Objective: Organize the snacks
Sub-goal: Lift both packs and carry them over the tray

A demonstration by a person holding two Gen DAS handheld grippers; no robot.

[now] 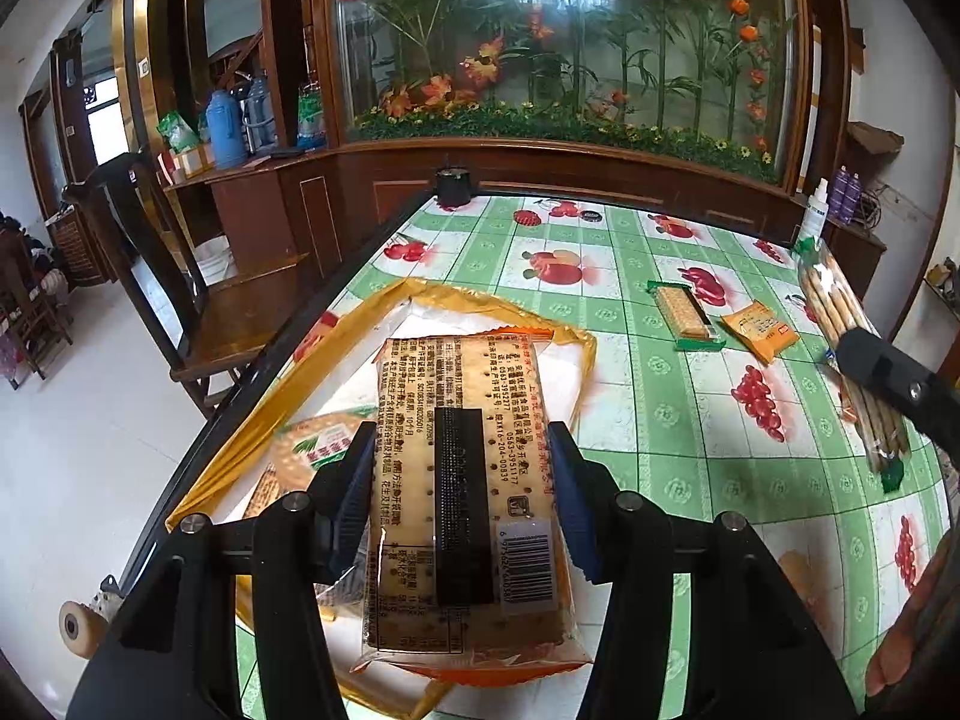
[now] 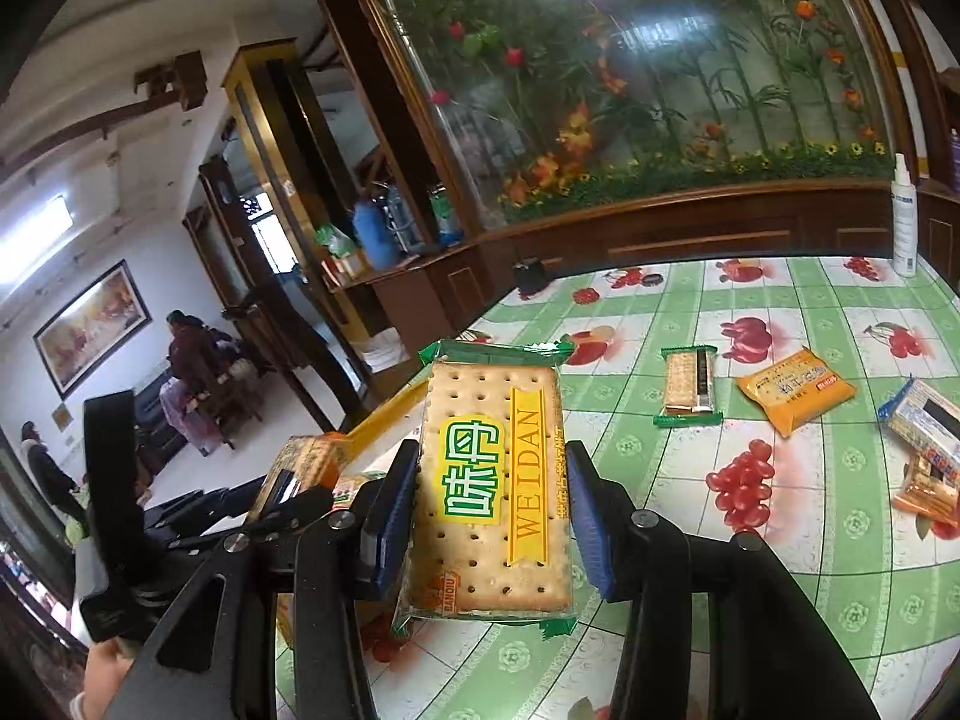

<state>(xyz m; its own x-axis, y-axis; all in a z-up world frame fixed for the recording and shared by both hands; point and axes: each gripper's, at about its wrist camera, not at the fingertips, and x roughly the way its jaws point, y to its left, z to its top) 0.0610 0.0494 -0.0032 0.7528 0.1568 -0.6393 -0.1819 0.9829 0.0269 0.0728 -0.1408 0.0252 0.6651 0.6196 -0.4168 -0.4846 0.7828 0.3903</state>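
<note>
My left gripper (image 1: 461, 480) is shut on an orange-edged cracker pack (image 1: 462, 420), back side up, held over an open yellow plastic bag (image 1: 336, 348) at the table's left edge. A round-biscuit pack (image 1: 312, 456) lies in the bag. My right gripper (image 2: 492, 504) is shut on a green-edged WEIDAN cracker pack (image 2: 492, 480), held above the table. The left gripper (image 2: 282, 498) with its pack shows to its left. Loose on the table lie a small green cracker pack (image 2: 687, 384), an orange snack pack (image 2: 795, 390) and a blue-edged pack (image 2: 924, 420).
A long biscuit-stick pack (image 1: 840, 330) lies at the table's right side. A white spray bottle (image 2: 903, 222) and a dark cup (image 1: 453, 186) stand at the far edge. A wooden chair (image 1: 180, 288) stands left of the table. A glass flower cabinet (image 1: 570, 48) is behind.
</note>
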